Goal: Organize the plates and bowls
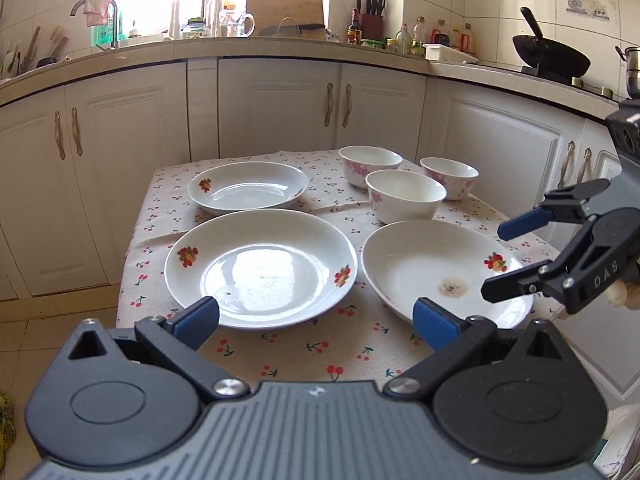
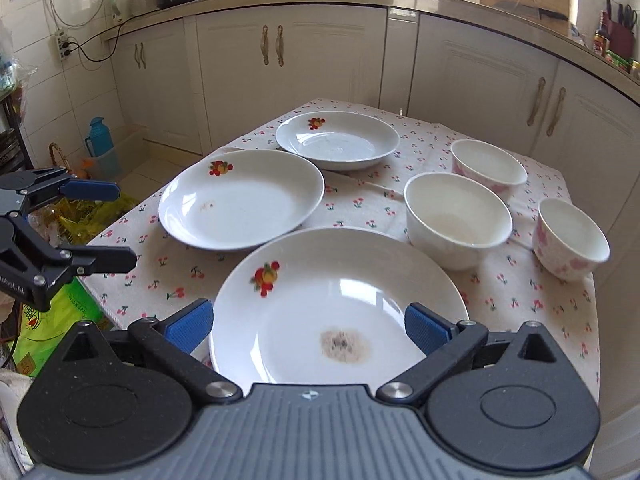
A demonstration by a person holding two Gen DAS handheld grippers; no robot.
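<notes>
Cherry-print cloth (image 2: 532,300) covers a small table in a white-cupboard kitchen, where three plates and three bowls wait, all laid out singly, none stacked. Nearest, the right gripper (image 2: 308,330) hovers with its blue pads spread wide to either side of the stained plate (image 2: 340,292), the plate's near rim lying between them in the right wrist view; the pads look clear of the rim, so nothing is held. From the left wrist view this same tool (image 1: 498,260) is seen side-on at the table's right edge, tilted downward over that plate. The left gripper (image 1: 316,322) is likewise wide open and empty, hanging short of the table's near edge in front of the middle plate (image 1: 260,268), angled gently down.

Beyond lie the far plate (image 1: 248,188) and, to the right, a cluster of bowls: the plain bowl (image 2: 458,220) nearest, two pink-flowered bowls (image 2: 488,168) behind and beside it, close together but apart.

Stacking has evidently not begun. A sound first move (judging by the layout) would pinch one plate by its rim, lift it level and set it squarely into another, keeping the marked plate on top or aside, then nest the bowls gently, since glazed rims slip and chip easily.
</notes>
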